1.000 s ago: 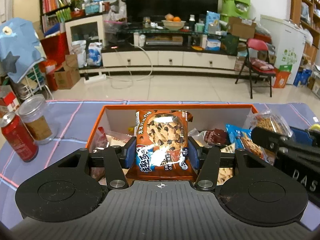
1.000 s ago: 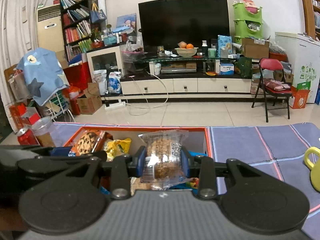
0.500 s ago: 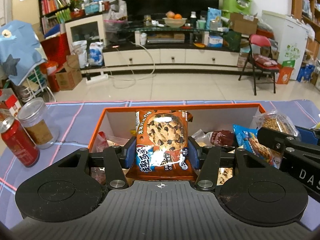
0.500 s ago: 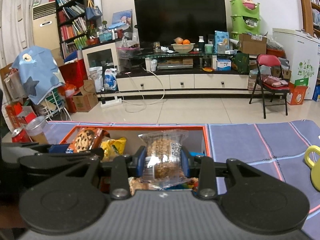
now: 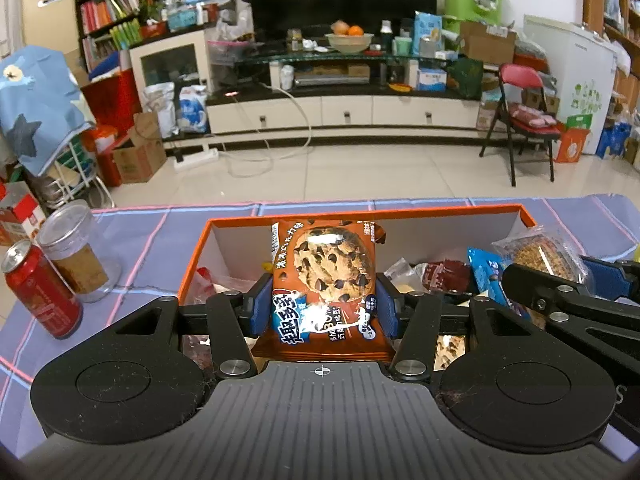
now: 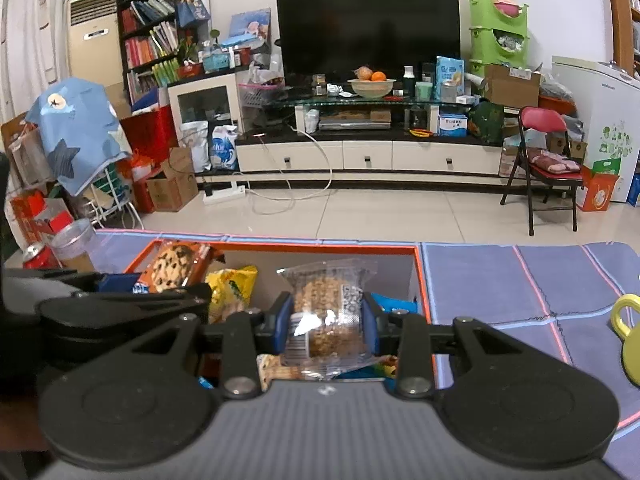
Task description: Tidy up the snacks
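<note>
Cookie packet (image 5: 326,280), brown-orange with a chocolate-chip cookie printed on it, stands upright, clamped between the blue pads of the left gripper (image 5: 323,307), held over the left half of the orange box (image 5: 360,213). Clear packet (image 6: 330,312) of brown crunchy snack, upright too, is pinched by the right gripper (image 6: 327,328) over the right half of the same box; jaws narrow, pads pressing its sides. Both grippers sit side by side above the box, each showing at the edge of the other's view.

Box is white inside, open top, holds loose snacks: yellow bag (image 6: 232,290), blue packet (image 5: 486,276), dark red packet (image 5: 446,274), more underneath, too jumbled to name.

Box sits on a purple checked tablecloth (image 5: 152,240). Left of the box: red can (image 5: 38,290), upright, just beside a clear jar (image 5: 76,252) with brown contents. Right of the box, well apart: yellow mug (image 6: 628,336), partly cut off at the frame edge.

Behind the table: tiled floor, TV (image 6: 366,26) on a low white cabinet, red folding chair (image 6: 544,160).
</note>
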The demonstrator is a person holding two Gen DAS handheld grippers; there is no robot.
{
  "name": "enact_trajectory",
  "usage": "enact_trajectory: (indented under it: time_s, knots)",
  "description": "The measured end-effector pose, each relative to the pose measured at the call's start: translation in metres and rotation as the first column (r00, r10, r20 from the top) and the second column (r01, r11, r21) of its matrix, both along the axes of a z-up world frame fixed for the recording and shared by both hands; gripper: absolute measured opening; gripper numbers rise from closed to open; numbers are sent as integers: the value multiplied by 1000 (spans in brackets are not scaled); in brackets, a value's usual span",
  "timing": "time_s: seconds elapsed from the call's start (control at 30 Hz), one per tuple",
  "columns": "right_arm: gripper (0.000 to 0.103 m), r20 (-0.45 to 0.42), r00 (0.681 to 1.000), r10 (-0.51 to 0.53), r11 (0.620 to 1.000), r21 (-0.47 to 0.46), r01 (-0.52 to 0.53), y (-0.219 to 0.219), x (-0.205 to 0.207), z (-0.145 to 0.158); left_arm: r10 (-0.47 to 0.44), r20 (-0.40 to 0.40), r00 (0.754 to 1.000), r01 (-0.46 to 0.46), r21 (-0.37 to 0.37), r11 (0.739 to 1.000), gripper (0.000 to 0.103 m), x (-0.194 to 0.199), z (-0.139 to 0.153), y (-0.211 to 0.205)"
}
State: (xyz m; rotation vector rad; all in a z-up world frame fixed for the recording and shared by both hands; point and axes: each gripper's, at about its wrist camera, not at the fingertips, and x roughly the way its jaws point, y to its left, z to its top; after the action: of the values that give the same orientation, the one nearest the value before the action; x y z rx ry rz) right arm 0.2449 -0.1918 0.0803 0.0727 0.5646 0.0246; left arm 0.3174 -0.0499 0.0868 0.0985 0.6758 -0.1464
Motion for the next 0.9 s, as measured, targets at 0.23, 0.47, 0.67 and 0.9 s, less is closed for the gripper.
enact_trajectory:
  time_s: [0.23,0.47,0.67,0.9]
  knots:
    - [81,45,998,-50,998,-30,52,-7,-7,8,35,32,999,-34,-25,999,73,-11,10,11]
    - [100,162,985,-50,997,-53,60,-5,-38,37,52,78,996,-48,-57,997,85,-59,42,35]
    - [102,228,973,-10,991,-129,40,1,-89,65,79,53,996,-75,-75,994,88,-129,45,61]
    - [102,159,983,-86,992,-83,100,-4,-174,40,179,-29,983,-179,4,984,88,-173,14,78]
